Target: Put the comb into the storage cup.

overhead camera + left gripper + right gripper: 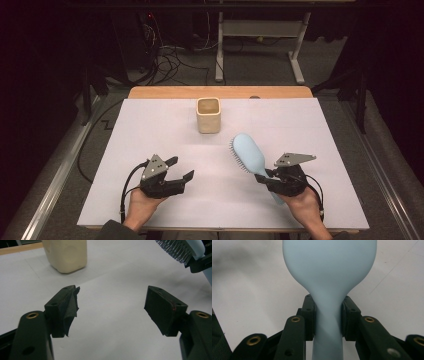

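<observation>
Two grippers low on the white table (150,130), one loaded. Left gripper (181,168) hangs with jaws spread wide and nothing between them; in its own view the beige cup (66,255) sits ahead and slightly left, well apart. Right gripper (265,177) has its jaws clamped on the neck of the light blue hairbrush (248,152), handle running back toward the person's hand (305,202). Brush head points forward and left of that gripper, bristles facing left, long axis slanted toward the cup. Cup (208,115) lies ahead-left of the brush tip, near but not touching. Judgement: the right gripper is the nearer one, likely to drop the brush in the cup.
</observation>
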A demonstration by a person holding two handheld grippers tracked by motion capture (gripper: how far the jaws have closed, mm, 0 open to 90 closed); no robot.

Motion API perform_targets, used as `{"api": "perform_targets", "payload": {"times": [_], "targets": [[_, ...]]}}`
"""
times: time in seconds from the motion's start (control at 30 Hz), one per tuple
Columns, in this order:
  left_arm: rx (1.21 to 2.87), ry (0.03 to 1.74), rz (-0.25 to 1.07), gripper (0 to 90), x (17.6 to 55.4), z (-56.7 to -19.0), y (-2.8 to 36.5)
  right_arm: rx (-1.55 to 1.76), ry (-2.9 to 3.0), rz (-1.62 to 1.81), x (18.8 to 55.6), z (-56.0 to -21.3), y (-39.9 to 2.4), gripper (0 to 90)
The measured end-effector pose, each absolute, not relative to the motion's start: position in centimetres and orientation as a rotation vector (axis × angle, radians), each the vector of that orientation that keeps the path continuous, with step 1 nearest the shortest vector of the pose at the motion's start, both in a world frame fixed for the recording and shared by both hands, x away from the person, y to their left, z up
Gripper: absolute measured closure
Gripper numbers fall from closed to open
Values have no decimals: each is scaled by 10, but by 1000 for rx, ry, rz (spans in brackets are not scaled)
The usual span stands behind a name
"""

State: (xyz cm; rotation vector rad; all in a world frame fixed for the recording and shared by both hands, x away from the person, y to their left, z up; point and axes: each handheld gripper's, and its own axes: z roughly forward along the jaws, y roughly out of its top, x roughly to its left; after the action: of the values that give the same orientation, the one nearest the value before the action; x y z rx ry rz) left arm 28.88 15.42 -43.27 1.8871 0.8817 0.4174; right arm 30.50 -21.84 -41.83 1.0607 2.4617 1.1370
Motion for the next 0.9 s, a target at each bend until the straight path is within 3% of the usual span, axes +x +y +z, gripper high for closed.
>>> {"api": "perform_targets", "payload": {"times": [0.9], "targets": [[1889,799,315,268,300,-427,113,1038,2476,1153,307,-418,-207,702]]}}
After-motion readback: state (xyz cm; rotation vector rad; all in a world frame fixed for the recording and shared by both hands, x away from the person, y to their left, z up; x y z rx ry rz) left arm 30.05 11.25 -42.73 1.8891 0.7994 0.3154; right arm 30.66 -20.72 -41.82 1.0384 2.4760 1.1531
